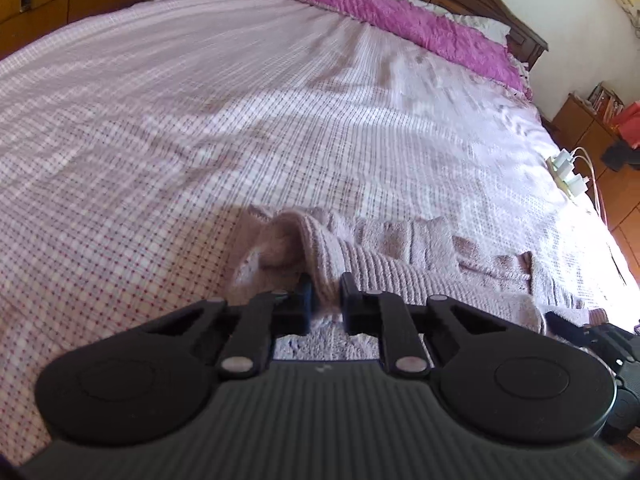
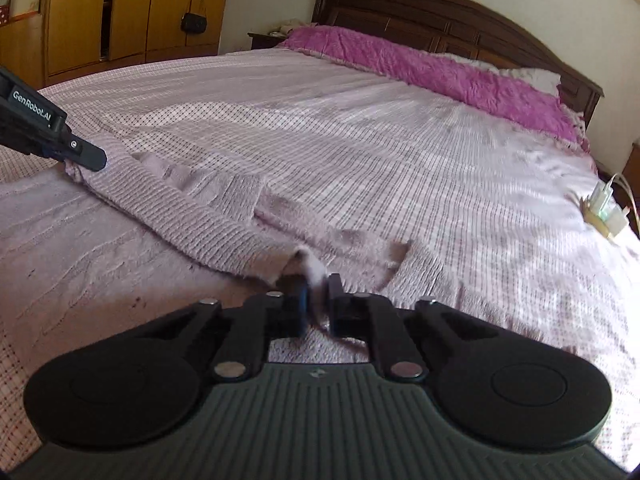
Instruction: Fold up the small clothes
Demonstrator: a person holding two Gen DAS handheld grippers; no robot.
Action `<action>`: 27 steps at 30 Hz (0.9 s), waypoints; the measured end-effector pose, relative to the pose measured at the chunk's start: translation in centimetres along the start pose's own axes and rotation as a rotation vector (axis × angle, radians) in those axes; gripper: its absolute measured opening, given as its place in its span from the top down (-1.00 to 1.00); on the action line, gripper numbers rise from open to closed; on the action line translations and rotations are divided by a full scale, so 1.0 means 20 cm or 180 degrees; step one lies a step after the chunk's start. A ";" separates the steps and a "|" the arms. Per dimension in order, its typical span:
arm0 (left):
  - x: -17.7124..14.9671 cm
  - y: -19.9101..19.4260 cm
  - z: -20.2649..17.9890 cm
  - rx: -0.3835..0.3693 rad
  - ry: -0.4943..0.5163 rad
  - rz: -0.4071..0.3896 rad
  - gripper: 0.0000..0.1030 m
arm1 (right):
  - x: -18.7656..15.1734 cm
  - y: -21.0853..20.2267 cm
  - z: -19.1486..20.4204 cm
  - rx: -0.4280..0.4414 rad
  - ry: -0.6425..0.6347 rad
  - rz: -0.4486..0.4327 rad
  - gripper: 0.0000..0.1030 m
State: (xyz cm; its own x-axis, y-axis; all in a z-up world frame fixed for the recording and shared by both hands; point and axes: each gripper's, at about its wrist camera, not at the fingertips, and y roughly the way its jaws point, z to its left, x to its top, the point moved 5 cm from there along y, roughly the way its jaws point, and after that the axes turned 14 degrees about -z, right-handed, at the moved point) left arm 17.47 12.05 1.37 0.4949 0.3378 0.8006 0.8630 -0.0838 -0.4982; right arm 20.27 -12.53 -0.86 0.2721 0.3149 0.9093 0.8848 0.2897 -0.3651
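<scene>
Bedroom; working surface is a wide bed under a pink-and-white checked cotton bedspread (image 2: 400,152), with a crumpled magenta quilt (image 2: 432,68) along the dark wooden headboard (image 2: 460,8). A white charger block with cables (image 2: 604,212) sits near the bed's right edge, well apart from the work.

The task item, a pale mauve ribbed-knit garment (image 2: 192,216), lies at the near edge of the bed, one ribbed band running diagonally between the two tools.

We judge it light, soft and limp: it will sag and stretch between grips, not slip much given the fuzzy knit. Best hold is the thick ribbed hem or corners, taken as a matched pair.

Left gripper (image 1: 326,292): jaws narrow, pinching a raised fold of the knit, which humps up just ahead of the fingers. Right gripper (image 2: 318,284): jaws likewise pinched onto a small tuft at the garment's edge. In the right wrist view, the left tool grips the far end of the same band.
</scene>
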 end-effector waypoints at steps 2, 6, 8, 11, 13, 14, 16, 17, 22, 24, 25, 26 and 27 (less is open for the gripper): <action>0.02 -0.01 -0.01 -0.0024 0.0021 -0.0077 0.70 | 0.03 0.04 -0.01 -0.0045 -0.0056 -0.0006 0.85; 0.08 0.02 -0.03 0.0027 0.0096 -0.0183 0.70 | 0.07 0.16 -0.05 -0.0154 -0.0030 0.0005 0.85; 0.11 0.05 -0.03 0.0049 0.0074 -0.0206 0.70 | 0.07 0.23 -0.09 -0.0184 0.0100 0.0112 0.82; 0.15 0.11 -0.04 0.0106 0.0127 -0.0267 0.65 | 0.06 0.29 -0.15 -0.0149 0.0379 0.0221 0.81; 0.18 0.11 -0.06 0.0081 0.0224 -0.0281 0.46 | 0.07 0.28 -0.19 -0.0127 0.0580 0.0183 0.79; 0.19 0.10 -0.07 0.0093 0.0262 -0.0311 0.41 | 0.07 0.25 -0.21 -0.0124 0.0658 0.0148 0.78; 0.21 0.07 -0.08 0.0095 0.0344 -0.0391 0.27 | 0.08 0.20 -0.24 -0.0158 0.0768 0.0064 0.71; 0.22 0.06 -0.08 0.0098 0.0396 -0.0416 0.24 | 0.09 0.17 -0.25 -0.0173 0.0805 0.0028 0.58; 0.20 -0.01 -0.10 0.0108 0.0554 -0.0445 0.22 | 0.08 -0.02 -0.28 -0.0198 0.0987 -0.0112 0.14; 0.18 -0.03 -0.11 0.0047 0.0544 -0.0426 0.22 | 0.07 -0.08 -0.27 -0.0154 0.1042 -0.0130 0.10; 0.17 -0.04 -0.12 0.0021 0.0544 -0.0412 0.22 | 0.05 -0.11 -0.25 -0.0142 0.1057 -0.0131 0.09; 0.15 -0.05 -0.13 -0.0008 0.0550 -0.0397 0.22 | 0.04 -0.14 -0.24 -0.0130 0.1074 -0.0127 0.09; 0.13 -0.06 -0.14 -0.0049 0.0559 -0.0389 0.22 | 0.02 -0.16 -0.23 -0.0115 0.1099 -0.0116 0.09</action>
State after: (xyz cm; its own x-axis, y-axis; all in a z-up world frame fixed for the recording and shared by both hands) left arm 18.13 10.40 5.01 0.3955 0.1778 0.9011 0.9184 -0.0669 -0.3899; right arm 19.24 -17.51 1.64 0.3464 -0.0212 0.9378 0.9074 0.2610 -0.3293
